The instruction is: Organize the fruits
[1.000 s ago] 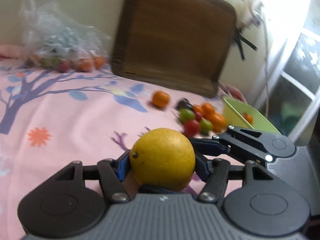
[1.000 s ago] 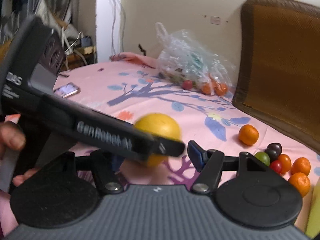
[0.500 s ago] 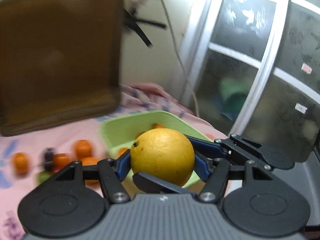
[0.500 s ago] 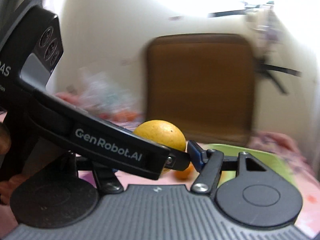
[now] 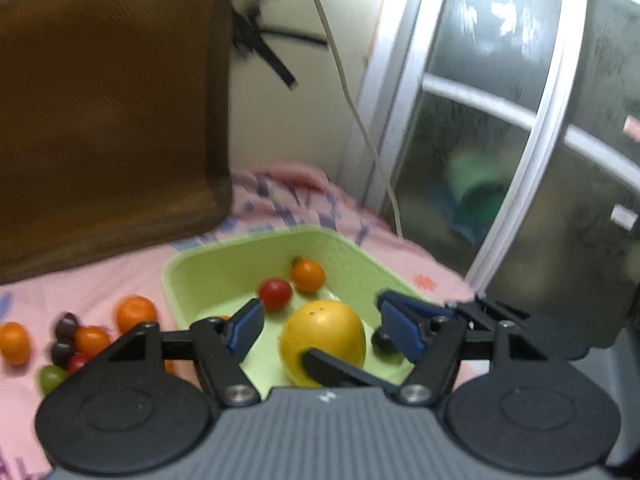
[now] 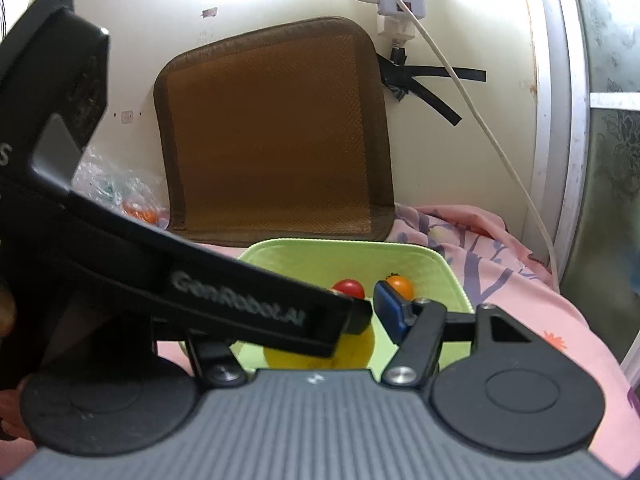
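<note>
The left gripper [image 5: 320, 322] stands spread at the bottom centre of the left wrist view, its jaws having just been opening; the blue pads clear the yellow citrus [image 5: 322, 340] on both sides, so the fruit is no longer pinched and appears to sit in the green tray [image 5: 208, 272]. The right gripper [image 6: 376, 316] is spread too, holding nothing, its near finger hidden behind the left tool's body, which crosses the left half of that view.

The biggest risk, as I judge it: the two tools overlap closely above the tray, and pulling either back carelessly could knock them together or tip the tray's rim. Next, the round citrus could roll and bump the red tomato [image 5: 275, 294], the orange tomato [image 5: 308, 276] or the dark fruit [image 5: 384, 342] beside it. Least, the loose pile of small fruits [image 5: 72, 340] at lower left lies on soft bedding and may scatter when approached.
</note>
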{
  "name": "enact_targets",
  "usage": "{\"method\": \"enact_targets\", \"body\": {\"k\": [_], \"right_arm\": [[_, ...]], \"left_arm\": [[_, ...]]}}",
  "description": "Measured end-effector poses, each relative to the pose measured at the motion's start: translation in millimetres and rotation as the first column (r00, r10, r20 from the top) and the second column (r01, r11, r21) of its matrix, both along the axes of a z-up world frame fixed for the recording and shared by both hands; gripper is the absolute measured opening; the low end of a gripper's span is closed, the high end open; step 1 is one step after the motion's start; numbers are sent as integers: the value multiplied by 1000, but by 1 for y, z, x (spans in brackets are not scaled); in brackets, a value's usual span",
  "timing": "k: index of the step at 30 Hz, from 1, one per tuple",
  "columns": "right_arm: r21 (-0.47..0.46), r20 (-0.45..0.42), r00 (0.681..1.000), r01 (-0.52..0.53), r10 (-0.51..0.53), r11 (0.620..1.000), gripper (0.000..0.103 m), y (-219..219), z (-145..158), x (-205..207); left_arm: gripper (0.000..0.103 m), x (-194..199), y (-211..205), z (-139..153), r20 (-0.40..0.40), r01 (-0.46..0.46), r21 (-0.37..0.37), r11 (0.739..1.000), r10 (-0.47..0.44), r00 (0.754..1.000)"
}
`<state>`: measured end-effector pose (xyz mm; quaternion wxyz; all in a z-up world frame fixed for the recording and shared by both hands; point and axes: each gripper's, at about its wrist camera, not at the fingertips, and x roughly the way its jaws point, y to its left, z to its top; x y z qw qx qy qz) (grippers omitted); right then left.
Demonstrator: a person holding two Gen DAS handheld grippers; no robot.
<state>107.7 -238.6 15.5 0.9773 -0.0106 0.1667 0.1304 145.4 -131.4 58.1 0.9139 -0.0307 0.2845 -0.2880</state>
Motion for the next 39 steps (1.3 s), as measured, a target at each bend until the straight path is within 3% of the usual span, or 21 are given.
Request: {"method": "enact_targets", "body": {"k": [4, 7, 9, 11, 12, 14, 19, 24, 34, 39], "right_arm": [[16, 26, 999, 29, -29, 999, 67, -4, 4, -20], [48, 46, 998, 40, -43, 998, 67, -5, 10, -37], [69, 60, 998, 12, -17, 998, 58, -1, 15, -45], [77, 62, 998, -37, 32, 996, 41, 9, 20, -50], [79, 62, 996, -64, 59, 995, 38, 15, 21, -51], [78, 45, 991, -132, 129, 988, 27, 33, 21, -51], [-1, -63, 975, -212, 212, 977, 22, 86, 3, -37], [-61, -141, 974, -190, 180, 980, 22, 108, -8, -18], [-38, -180, 979, -106, 98, 994, 23, 106, -23, -35], [40, -198, 980, -27, 34, 999, 23, 92, -26, -56]], "left_arm": [[69, -25, 54, 14, 39, -92, -80, 993, 95, 995], [69, -43, 102, 8, 35, -217, -70, 974, 220, 975], [69, -53, 131, -2, 22, -298, -28, 954, 299, 954], [69, -57, 149, -14, -7, -352, 14, 936, 352, 936], [69, -58, 156, -21, -22, -372, 39, 927, 373, 927], [69, -57, 162, -31, -39, -390, 71, 918, 393, 919], [69, -41, 156, -42, -51, -340, 72, 938, 344, 938], [66, -28, 145, -50, -52, -301, 65, 951, 304, 951], [66, -53, 141, -60, -50, -371, 105, 923, 378, 925], [68, -71, 137, -60, -55, -397, 100, 912, 403, 913]]}}
